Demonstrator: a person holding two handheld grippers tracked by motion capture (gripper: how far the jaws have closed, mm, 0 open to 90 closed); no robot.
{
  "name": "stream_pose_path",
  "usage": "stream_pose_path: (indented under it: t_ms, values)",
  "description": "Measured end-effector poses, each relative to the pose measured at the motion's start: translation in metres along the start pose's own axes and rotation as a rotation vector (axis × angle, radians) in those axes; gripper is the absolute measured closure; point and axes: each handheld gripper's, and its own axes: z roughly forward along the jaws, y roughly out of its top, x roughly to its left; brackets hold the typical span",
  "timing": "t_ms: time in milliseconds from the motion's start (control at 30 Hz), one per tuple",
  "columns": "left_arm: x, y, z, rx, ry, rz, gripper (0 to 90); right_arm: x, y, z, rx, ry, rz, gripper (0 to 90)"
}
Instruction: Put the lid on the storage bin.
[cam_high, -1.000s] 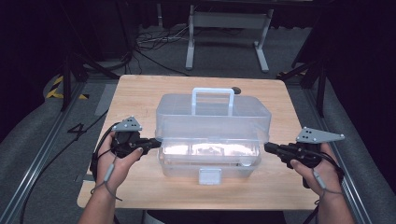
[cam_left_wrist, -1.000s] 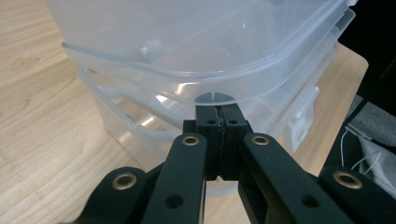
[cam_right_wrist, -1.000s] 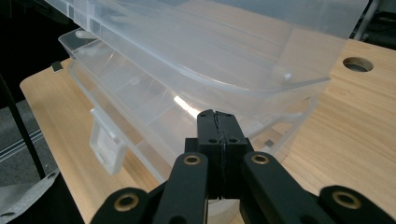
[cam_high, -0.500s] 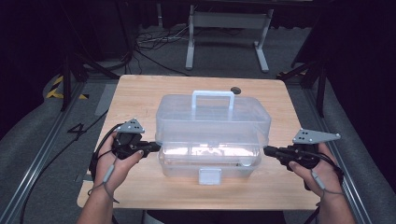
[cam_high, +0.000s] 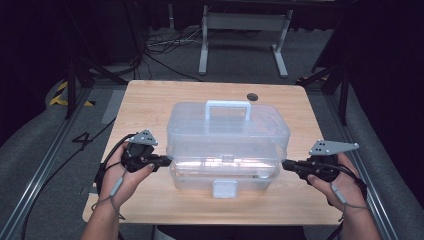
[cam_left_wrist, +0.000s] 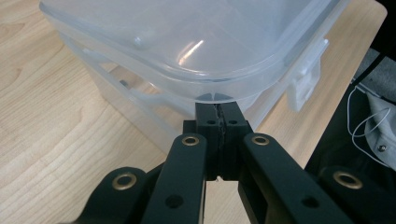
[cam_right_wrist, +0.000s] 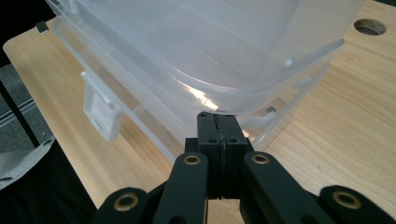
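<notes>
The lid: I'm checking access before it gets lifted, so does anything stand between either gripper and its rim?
Nothing visible does. The left gripper and right gripper, both shut, have their tips right under the lid rim.

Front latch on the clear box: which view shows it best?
The right gripper view: the latch is large, near and in profile, hanging open. The left gripper view has the latch smaller, at the far corner. The high view shows the latch head-on but tiny.

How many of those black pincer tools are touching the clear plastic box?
2. The left gripper is shut, its tips under the lid edge at the box's left end; the right gripper is the same at the right end.
</notes>
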Motion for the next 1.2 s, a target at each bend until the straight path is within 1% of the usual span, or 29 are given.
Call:
stream_pose_path:
  t_ms: [33, 67, 100, 133, 200, 267, 467, 500, 733, 900, 1200]
  values:
    - [0.000, 0.000, 0.000, 0.000, 0.000, 0.000, 89.8, 0.000, 0.000, 0.000, 0.006, 0.000, 0.000, 90.0]
    - [0.000, 0.000, 0.000, 0.014, 0.000, 0.006, 89.8, 0.001, 0.000, 0.000, 0.011, 0.001, 0.000, 90.0]
    - [0.000, 0.000, 0.000, 0.014, 0.000, 0.006, 89.7, 0.001, 0.000, 0.000, 0.016, 0.001, -0.002, 90.0]
    - [0.000, 0.000, 0.000, 0.026, -0.002, 0.013, 89.7, 0.001, -0.001, 0.001, 0.020, 0.002, -0.004, 90.0]
    - [-0.001, 0.000, 0.000, 0.034, -0.005, 0.007, 89.7, 0.001, -0.001, 0.001, 0.026, 0.003, -0.005, 90.0]
    - [-0.001, 0.000, 0.000, 0.049, -0.001, 0.018, 89.8, 0.001, -0.002, 0.002, 0.035, 0.006, -0.004, 90.0]
    - [-0.001, 0.000, 0.003, 0.086, -0.004, 0.027, 89.8, 0.001, -0.003, 0.004, 0.068, 0.015, -0.009, 90.0]
    - [-0.002, 0.000, 0.003, 0.093, -0.005, 0.022, 89.7, 0.002, -0.003, 0.004, 0.074, 0.016, -0.011, 90.0]
    - [-0.002, 0.000, 0.005, 0.119, -0.008, 0.033, 89.7, 0.002, -0.004, 0.006, 0.098, 0.022, -0.018, 90.0]
    - [-0.002, 0.000, 0.007, 0.147, -0.008, 0.040, 89.8, 0.002, -0.005, 0.008, 0.117, 0.026, -0.019, 90.0]
    - [-0.003, 0.000, 0.010, 0.173, -0.006, 0.053, 89.8, 0.002, -0.006, 0.010, 0.141, 0.036, -0.022, 90.0]
